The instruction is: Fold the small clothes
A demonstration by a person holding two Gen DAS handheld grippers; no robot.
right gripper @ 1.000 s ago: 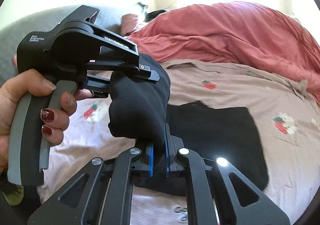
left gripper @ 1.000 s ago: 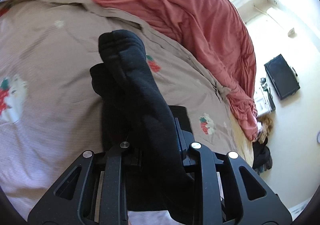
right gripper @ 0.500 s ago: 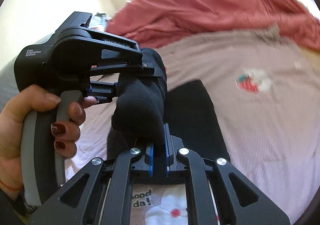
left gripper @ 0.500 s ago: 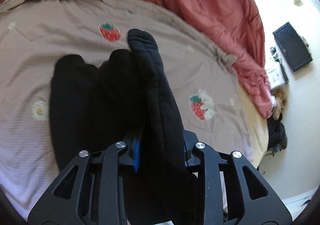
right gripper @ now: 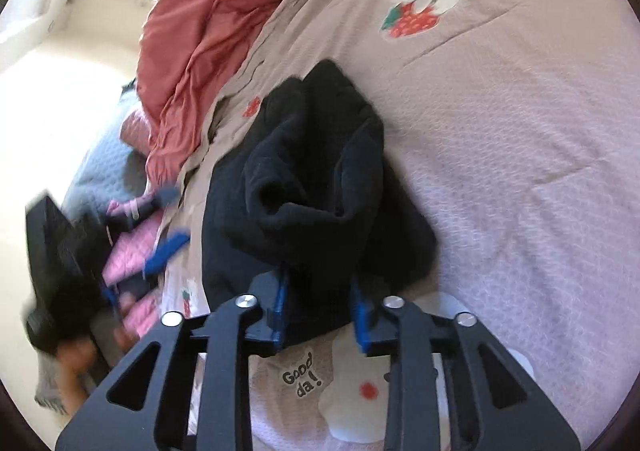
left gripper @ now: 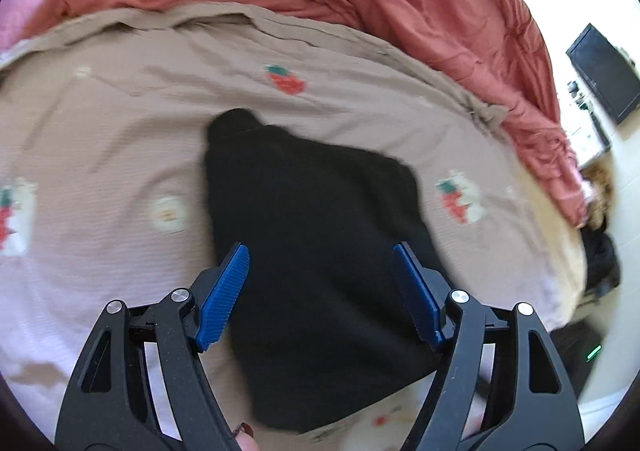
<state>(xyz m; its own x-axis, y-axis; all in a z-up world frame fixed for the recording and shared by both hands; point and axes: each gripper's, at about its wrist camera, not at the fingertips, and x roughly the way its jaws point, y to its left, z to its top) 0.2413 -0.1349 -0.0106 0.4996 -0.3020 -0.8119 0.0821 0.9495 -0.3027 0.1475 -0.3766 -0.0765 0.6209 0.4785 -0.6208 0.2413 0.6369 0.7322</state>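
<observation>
A black sock (left gripper: 320,251) lies flat on the beige strawberry-print bedsheet (left gripper: 120,131) in the left wrist view. My left gripper (left gripper: 322,291) is open above it, blue pads (left gripper: 224,291) wide apart and empty. In the right wrist view my right gripper (right gripper: 320,311) grips the near end of a bunched black sock (right gripper: 312,179), which lies crumpled on the sheet (right gripper: 520,171). The left gripper (right gripper: 80,251) shows blurred at the left of that view, held by a hand.
A rumpled red duvet (left gripper: 360,3) lies along the far side of the bed, also in the right wrist view (right gripper: 208,11). Pink and grey cloth (right gripper: 132,243) lies at the bed's left. A black monitor (left gripper: 604,79) stands on the floor beyond the bed edge.
My left gripper has opened and let go of the sock, which now lies on the bed. The right gripper has swung and lowered, still holding its end of the sock.
</observation>
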